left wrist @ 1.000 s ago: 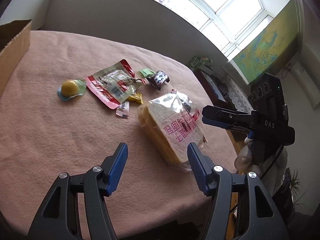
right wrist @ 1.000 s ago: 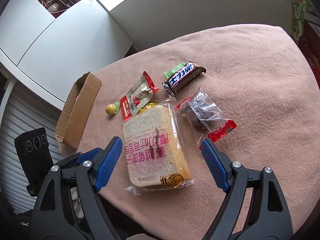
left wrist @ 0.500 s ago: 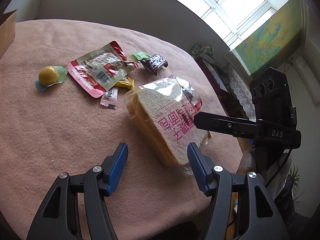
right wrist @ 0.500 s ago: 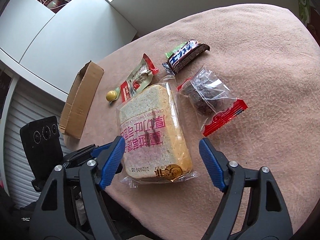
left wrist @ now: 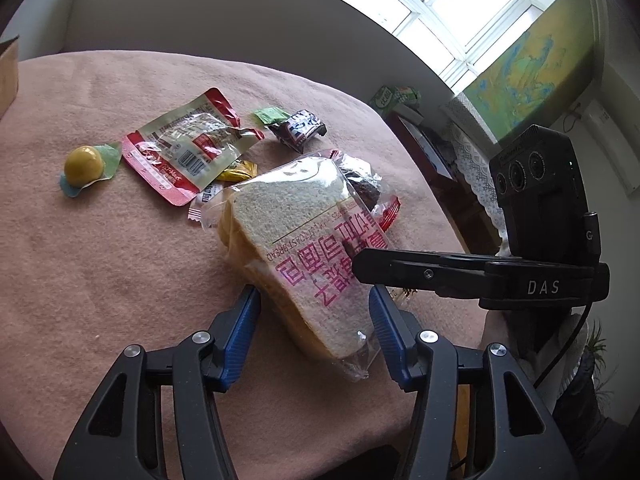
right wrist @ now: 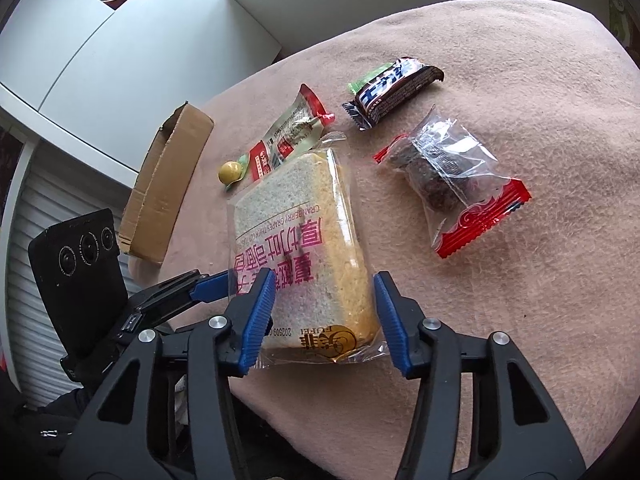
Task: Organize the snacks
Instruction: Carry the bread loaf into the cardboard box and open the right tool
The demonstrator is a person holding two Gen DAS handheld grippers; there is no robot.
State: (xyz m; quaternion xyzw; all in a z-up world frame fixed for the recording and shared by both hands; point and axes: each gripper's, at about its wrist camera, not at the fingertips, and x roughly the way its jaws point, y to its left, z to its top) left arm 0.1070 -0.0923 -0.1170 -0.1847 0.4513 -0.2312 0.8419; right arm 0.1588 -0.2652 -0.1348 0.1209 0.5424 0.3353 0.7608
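A bagged loaf of toast bread [left wrist: 304,240] lies on the pink cloth near the table's front edge; it also shows in the right wrist view [right wrist: 300,240]. My left gripper [left wrist: 314,324] is open, its blue pads on either side of the loaf's near end. My right gripper [right wrist: 324,312] is open around the loaf's other end. A cardboard box [right wrist: 164,184] stands at the table's far left. Other snacks: a red-edged pouch [left wrist: 184,148], a yellow jelly cup [left wrist: 84,164], a dark candy bar [right wrist: 396,88], a clear bag with a dark cake [right wrist: 448,176].
The table edge runs just below both grippers. A small yellow packet [left wrist: 240,170] and a white candy [left wrist: 202,204] lie beside the loaf. A green packet [left wrist: 270,114] lies by the candy bar. Furniture and a green box [left wrist: 394,96] stand beyond the table's right side.
Both grippers have moved in toward the bread loaf and now straddle its two ends. Both jaws have narrowed somewhat. The snacks have not moved.
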